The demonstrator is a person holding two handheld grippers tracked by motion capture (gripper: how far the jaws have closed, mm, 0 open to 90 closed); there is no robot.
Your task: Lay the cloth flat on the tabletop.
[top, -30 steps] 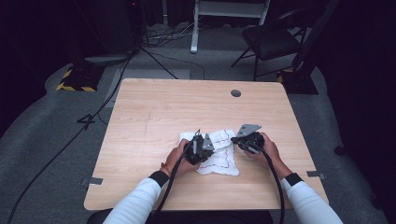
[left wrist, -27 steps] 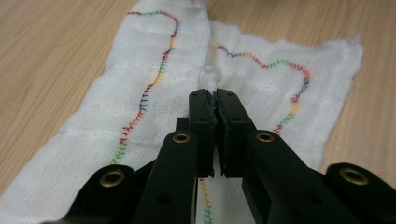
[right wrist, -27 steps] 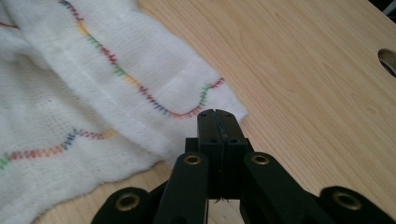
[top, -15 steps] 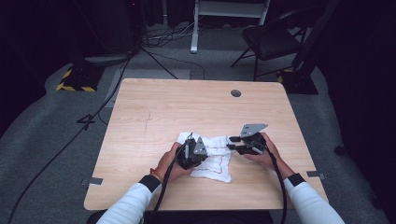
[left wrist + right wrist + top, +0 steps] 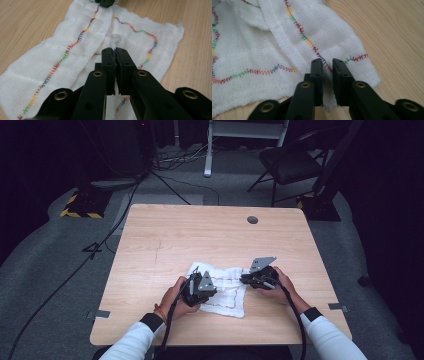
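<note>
Near the table's (image 5: 150, 245) front edge, the left tongs (image 5: 196, 286) are pinched tight on a fold of the white cloth (image 5: 227, 285), over its left part. Just right, the right tongs (image 5: 252, 279) have just been closing, gripping the cloth's right edge. The cloth lies rumpled between them.

Left claw (image 5: 196, 279) now farther left, white cloth (image 5: 227, 292) stretched flatter
</note>
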